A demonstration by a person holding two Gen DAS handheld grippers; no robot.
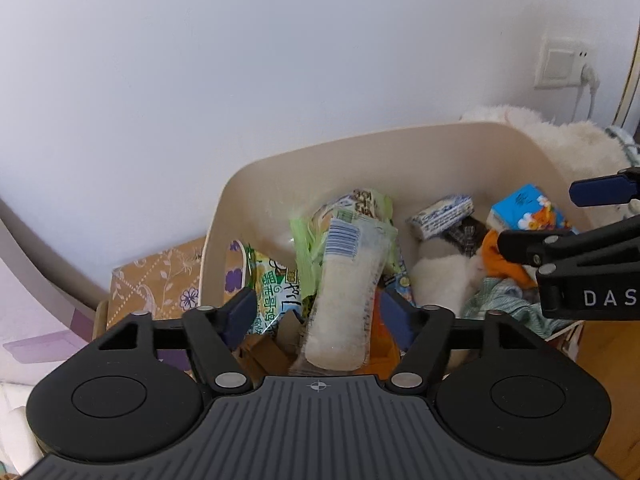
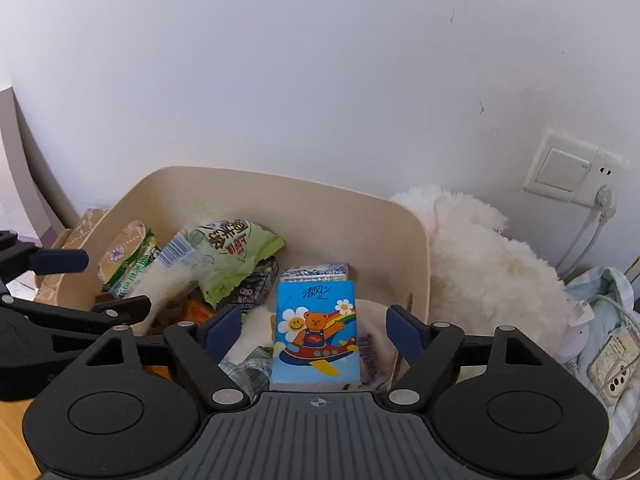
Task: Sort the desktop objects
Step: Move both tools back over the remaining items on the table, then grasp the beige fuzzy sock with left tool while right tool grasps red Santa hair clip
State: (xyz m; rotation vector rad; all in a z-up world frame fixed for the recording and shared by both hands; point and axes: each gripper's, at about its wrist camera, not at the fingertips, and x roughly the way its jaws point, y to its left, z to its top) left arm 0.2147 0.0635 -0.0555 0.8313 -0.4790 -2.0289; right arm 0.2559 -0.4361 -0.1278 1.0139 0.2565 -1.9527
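1. Only the left wrist view shows the floral-patterned box (image 1: 160, 276) tucked just outside the beige bin (image 1: 384, 148), on its left. Only the right wrist view shows the pale blue checked cloth (image 2: 608, 300) with a white corded device lying on it, well to the right of the bin.
2. Both views show the wall switch and socket (image 2: 568, 172) with a white plug in it, and a fluffy white plush (image 2: 480, 264) pressed against the bin's right wall.
3. The bin is smooth matte plastic with rounded corners, and it holds the sorted things. These include a clear crinkly packet of white rice cracker (image 1: 344, 292) with a barcode at its top, a torn pale green snack bag (image 2: 236, 256), a blue tissue pack (image 2: 314, 332) printed with a bear in a plane, a second blue-and-white tissue pack (image 1: 440, 214), and something orange (image 1: 500, 260) beside white fur.
4. The left gripper (image 1: 318, 312) hangs over the bin's left half, its fingers spread wide on either side of the cracker packet, gripping nothing.
5. The right gripper (image 2: 316, 326) hangs over the bin's right half. Its fingers are parted, well clear of the bear tissue pack lying between them.
6. Each gripper's dark blue fingertips reach into the other's view from the side, so the two are near each other.
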